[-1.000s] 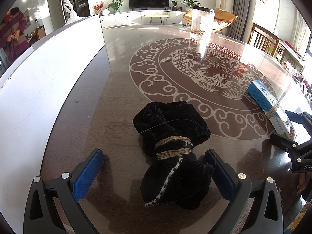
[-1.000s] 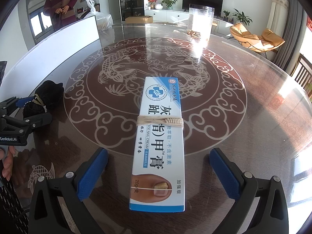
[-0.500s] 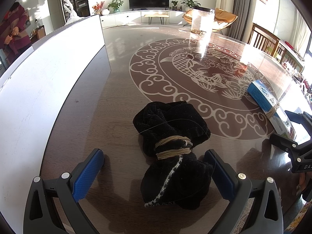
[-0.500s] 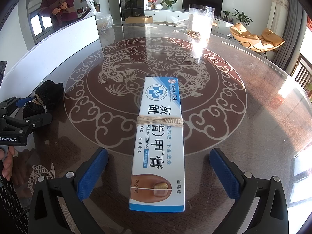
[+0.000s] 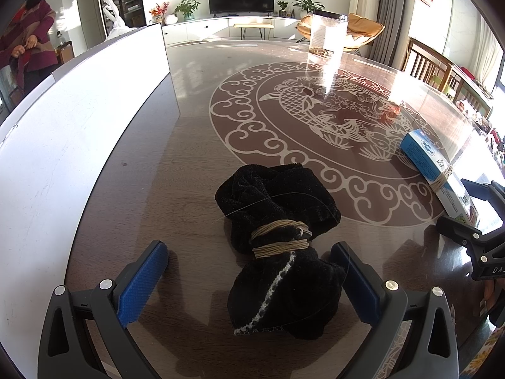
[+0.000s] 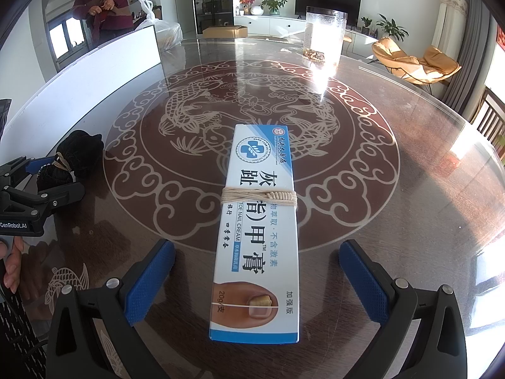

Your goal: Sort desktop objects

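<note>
A black cloth bundle (image 5: 281, 237) tied with tan string lies on the round glass-topped table (image 5: 195, 145). My left gripper (image 5: 249, 262) is open, its blue pads on either side of the bundle's near end, not touching. A white and blue nail cream box (image 6: 260, 221) tied with string lies lengthwise on the table. My right gripper (image 6: 257, 260) is open, its pads apart on both sides of the box's near half. The bundle (image 6: 75, 158) and left gripper (image 6: 41, 183) show at the left of the right wrist view. The box (image 5: 435, 170) shows at the right of the left wrist view.
A long white board (image 5: 79, 120) stands along the table's left side. A clear plastic jar (image 6: 325, 38) stands at the far side of the table. A person (image 6: 104, 0) stands beyond the board. Chairs (image 5: 432, 66) stand at the right.
</note>
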A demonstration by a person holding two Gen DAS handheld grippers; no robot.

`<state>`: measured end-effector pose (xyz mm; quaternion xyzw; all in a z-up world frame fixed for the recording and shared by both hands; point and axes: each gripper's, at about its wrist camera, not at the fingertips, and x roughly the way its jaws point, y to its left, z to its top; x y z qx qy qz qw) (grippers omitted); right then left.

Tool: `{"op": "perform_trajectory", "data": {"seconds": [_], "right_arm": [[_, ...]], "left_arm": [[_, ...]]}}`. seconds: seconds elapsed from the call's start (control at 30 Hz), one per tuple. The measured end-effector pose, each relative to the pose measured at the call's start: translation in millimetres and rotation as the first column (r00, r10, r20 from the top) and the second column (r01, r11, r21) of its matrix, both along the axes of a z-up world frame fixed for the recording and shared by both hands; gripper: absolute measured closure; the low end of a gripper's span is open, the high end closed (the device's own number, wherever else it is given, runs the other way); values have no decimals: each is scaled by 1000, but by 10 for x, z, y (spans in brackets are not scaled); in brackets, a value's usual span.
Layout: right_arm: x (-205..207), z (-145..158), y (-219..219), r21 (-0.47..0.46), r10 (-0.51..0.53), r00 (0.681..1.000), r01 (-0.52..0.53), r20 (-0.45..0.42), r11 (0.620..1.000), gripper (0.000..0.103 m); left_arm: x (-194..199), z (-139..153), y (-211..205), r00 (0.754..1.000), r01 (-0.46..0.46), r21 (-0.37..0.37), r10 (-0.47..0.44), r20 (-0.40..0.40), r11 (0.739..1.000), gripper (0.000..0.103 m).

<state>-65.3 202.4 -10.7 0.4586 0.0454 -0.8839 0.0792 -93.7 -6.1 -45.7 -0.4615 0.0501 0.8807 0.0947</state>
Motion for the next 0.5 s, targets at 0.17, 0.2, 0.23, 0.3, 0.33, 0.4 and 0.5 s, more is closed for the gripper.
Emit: {"op": "perform_trajectory", "data": {"seconds": [0.17,0.2,0.23,0.3,0.33,0.4,0.5], "right_arm": [[0,0,0,0,0,1000,0,0,1000,0],[0,0,0,0,0,1000,0,0,1000,0],[0,1,1,0,0,1000,0,0,1000,0],[0,1,1,0,0,1000,0,0,1000,0],[0,1,1,0,0,1000,0,0,1000,0],[0,0,0,0,0,1000,0,0,1000,0],[0,0,-1,0,0,1000,0,0,1000,0]], "left_arm": [[-2,3,0,1000,-3,-1,3,-1,1000,0],[-2,3,-1,1000,-4,-1,4,-1,1000,0],[-2,3,-1,1000,-4,-1,4,-1,1000,0],[-2,3,2,1000,-5,-2,5,-1,1000,0],[-5,2,1,1000,-6,-1,6,-1,1000,0],[-8,5,-3,1000,-6,-1,6,-1,1000,0],[-9,3,-2,1000,-4,-1,4,0,1000,0]]}}
